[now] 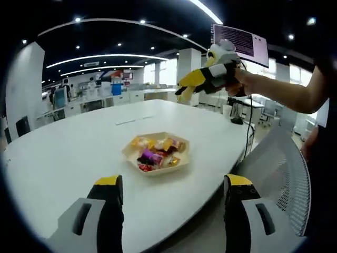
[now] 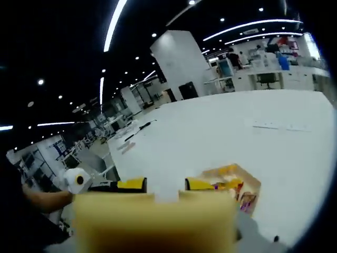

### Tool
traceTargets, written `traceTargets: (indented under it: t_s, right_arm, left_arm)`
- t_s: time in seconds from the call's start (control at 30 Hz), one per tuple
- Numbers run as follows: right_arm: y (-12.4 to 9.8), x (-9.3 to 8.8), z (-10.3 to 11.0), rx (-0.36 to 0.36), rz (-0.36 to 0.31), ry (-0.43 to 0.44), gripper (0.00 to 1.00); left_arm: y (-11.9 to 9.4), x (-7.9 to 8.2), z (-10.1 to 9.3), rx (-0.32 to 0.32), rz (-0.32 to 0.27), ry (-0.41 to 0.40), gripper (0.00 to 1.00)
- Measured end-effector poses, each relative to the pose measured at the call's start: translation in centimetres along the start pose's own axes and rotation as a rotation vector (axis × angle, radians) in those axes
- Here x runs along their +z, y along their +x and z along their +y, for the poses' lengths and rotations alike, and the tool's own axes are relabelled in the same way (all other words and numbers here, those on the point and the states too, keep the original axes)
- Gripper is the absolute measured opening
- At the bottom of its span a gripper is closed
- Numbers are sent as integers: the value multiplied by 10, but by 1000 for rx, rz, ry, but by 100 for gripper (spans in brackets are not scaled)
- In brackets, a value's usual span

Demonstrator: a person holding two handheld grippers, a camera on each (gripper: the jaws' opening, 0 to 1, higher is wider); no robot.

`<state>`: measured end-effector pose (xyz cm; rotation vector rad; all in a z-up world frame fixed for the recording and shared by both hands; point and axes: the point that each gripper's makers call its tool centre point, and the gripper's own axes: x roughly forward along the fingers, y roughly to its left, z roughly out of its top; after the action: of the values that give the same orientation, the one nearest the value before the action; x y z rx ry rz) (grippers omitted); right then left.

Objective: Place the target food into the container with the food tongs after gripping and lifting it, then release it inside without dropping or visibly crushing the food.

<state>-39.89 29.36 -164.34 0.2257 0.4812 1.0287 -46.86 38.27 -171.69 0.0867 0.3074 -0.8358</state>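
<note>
A shallow beige tray [image 1: 129, 152] holding several wrapped snacks [image 1: 154, 156] sits on the white table, ahead of my left gripper [image 1: 174, 203]. That gripper's black, yellow-tipped jaws stand wide open with nothing between them. A person's hand holds my right gripper [image 1: 181, 90] high above the table's far right side, pointing left. In the right gripper view, my right gripper [image 2: 166, 184] has its yellow tips a small gap apart, holding nothing. The tray [image 2: 251, 184] lies just past its right jaw, partly hidden. A blurred yellowish block covers the bottom of that view.
The big white table [image 1: 68, 153] has rounded edges. A grey mesh chair [image 1: 279, 168] stands at its near right. A person's forearm [image 1: 279, 92] reaches in from the right. Desks, monitors and pillars fill the office behind. Flat papers [image 2: 276, 126] lie farther along the table.
</note>
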Motion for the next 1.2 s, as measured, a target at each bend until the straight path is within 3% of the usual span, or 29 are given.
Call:
traceTargets:
  t_s: [0.13,0.23,0.3,0.43,0.6,0.73,1.0,1.2]
  right_arm:
    - [-11,-5,25,137,-55,13,28]
    - [-17,-11,41,234,-70,35,28]
    - [-21,-15,57,336,-71,99,28]
    - [-21,-19,64,362,-85,96,28]
    - [-22,-17,82,440,-114,107,28]
    - [-26,-12,95,503,-147,130,28]
    - [-30,-13,93,492,-158,136,31]
    - [-41,-28,79,424,-107,105,31]
  left_arm:
    - [6,36,-23,-75,-78,-32,72]
    - [6,61,-49,-205,-122,-130,59]
    - [5,76,-62,-274,-159,-182,52]
    - [5,97,-80,-368,-210,-259,42]
    - [6,104,-87,-418,-215,-266,16]
    - [4,108,-87,-435,-227,-274,6]
    - [3,113,-93,-455,-264,-178,1]
    - [6,96,-99,-452,-188,-38,0]
